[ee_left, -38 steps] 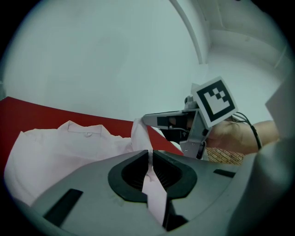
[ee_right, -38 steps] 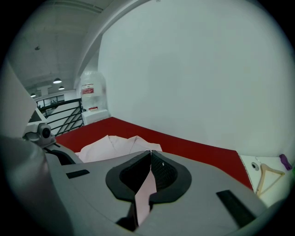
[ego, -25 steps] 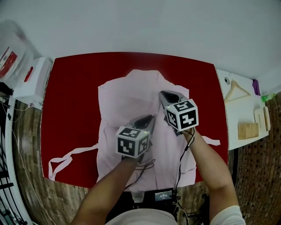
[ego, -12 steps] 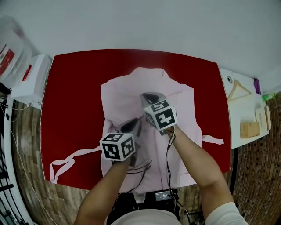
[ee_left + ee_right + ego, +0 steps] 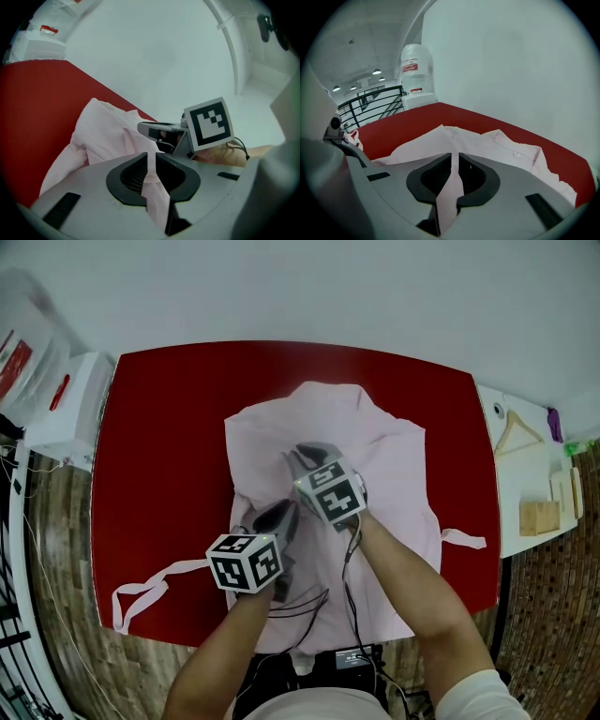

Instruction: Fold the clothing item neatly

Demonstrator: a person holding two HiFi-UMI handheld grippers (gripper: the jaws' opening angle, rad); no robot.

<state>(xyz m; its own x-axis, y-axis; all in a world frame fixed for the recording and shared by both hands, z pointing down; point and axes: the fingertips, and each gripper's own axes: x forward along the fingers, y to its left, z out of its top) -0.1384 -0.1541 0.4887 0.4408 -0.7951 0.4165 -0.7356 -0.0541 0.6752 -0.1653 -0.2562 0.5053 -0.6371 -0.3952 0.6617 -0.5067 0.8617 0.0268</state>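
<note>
A pale pink garment (image 5: 394, 474) with long ties lies spread on the red table (image 5: 159, 446). Both grippers hover over its middle. My left gripper (image 5: 279, 518) is shut on a fold of the pink cloth (image 5: 151, 176), which runs between its jaws. My right gripper (image 5: 305, 457) is also shut on a strip of the same cloth (image 5: 452, 180). In the right gripper view the garment (image 5: 506, 145) lies bunched ahead with a small button showing. In the left gripper view the right gripper's marker cube (image 5: 208, 123) stands just beyond a raised hump of cloth (image 5: 101, 133).
One tie (image 5: 141, 589) trails to the table's front left, another (image 5: 464, 540) sticks out at the right. A white box (image 5: 70, 409) and a water bottle (image 5: 416, 70) stand at the left. A side table (image 5: 534, 474) with a hanger and wooden blocks is at the right.
Both grippers have carried the held cloth leftwards and lower over the garment. The right side's edge has been drawn over toward the left, and the garment's middle now bunches up.
</note>
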